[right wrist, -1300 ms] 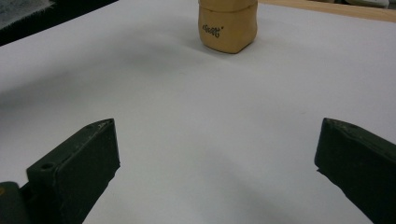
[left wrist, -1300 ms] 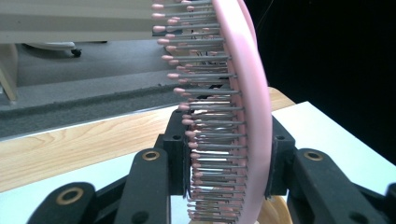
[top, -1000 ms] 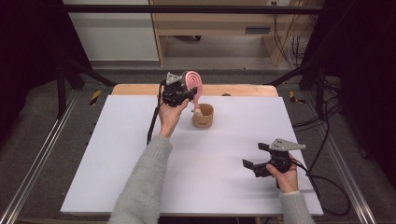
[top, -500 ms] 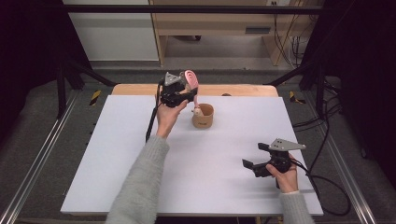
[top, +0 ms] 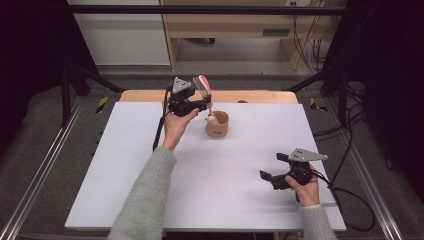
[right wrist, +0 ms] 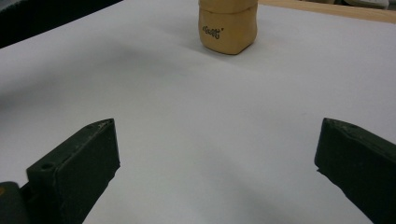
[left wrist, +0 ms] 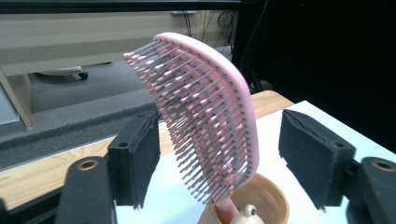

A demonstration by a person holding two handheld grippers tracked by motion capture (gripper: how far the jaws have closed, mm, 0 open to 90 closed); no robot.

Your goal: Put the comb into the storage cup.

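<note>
A pink hairbrush stands head-up with its handle down in a tan cup. My left gripper brackets the brush head. Its jaws have just been opening, and both pads now stand off the brush, so it is open. From above, the left gripper hovers over the far middle of the table, with the brush rising past it and the cup just below. My right gripper rests open near the front right; its jaws are wide apart with nothing between them, facing the cup.
A small cream rounded piece sticks out of the cup beside the brush handle. The white tabletop sits on a wooden board at the far edge. A black cable trails from the left gripper.
The left gripper's jaws have spread away from the brush head, which stays standing in the cup. The right hand has not moved.
</note>
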